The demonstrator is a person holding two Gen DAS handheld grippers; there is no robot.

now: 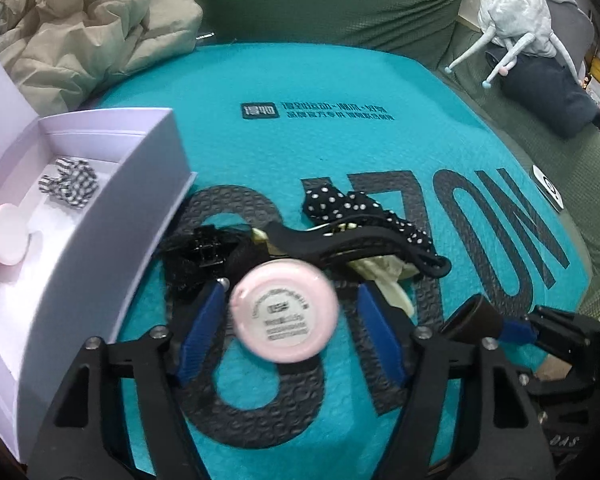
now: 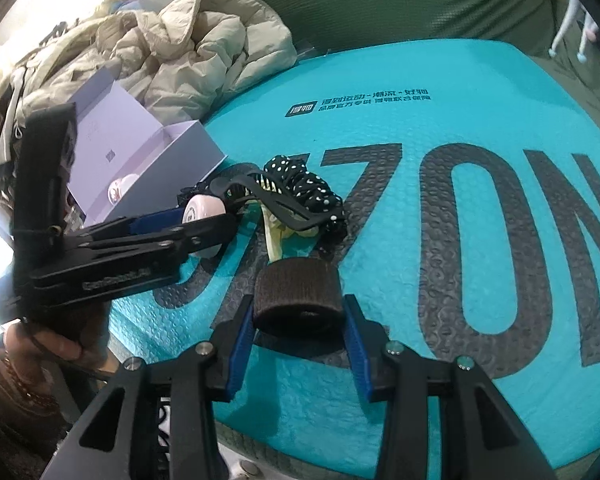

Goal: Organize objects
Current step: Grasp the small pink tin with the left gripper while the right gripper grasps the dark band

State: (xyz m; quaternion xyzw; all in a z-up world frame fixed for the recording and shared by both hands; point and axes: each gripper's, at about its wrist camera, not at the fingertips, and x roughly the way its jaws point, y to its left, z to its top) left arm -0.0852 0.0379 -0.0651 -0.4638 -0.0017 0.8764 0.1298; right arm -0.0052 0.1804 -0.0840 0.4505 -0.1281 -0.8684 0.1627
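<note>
Nearest to the left-hand camera, the left gripper (image 1: 288,312) points steeply down at the teal mat (image 1: 380,80), its blue pads (image 1: 202,332) on either side of a round pink jar (image 1: 285,312). The jar shows its labelled flat face to the lens, so its axis runs along the tongs, not across them. From here there seems to be a sliver of mat between each pad and the jar's rim, so the tongs stand at middling width around the jar, not yet pressing it, as far as I can judge.

From that jar, the open white box (image 1: 156,184) lies at about ten o'clock, just beside the gripper's left finger. Inside it sit a checked fabric piece (image 1: 69,182) and a second small pink jar (image 1: 6,236). That direction is what the coming move seems to turn on: up and over the near wall.

At one o'clock beyond the jar lies a black hair claw (image 1: 360,240), and past it a polka-dot scrunchie (image 1: 348,204).

Further right, at about three o'clock, the right gripper (image 2: 300,312) is closed narrowly on a brown roll (image 2: 298,296), axis pointing away. The left gripper is nearer the box.
</note>
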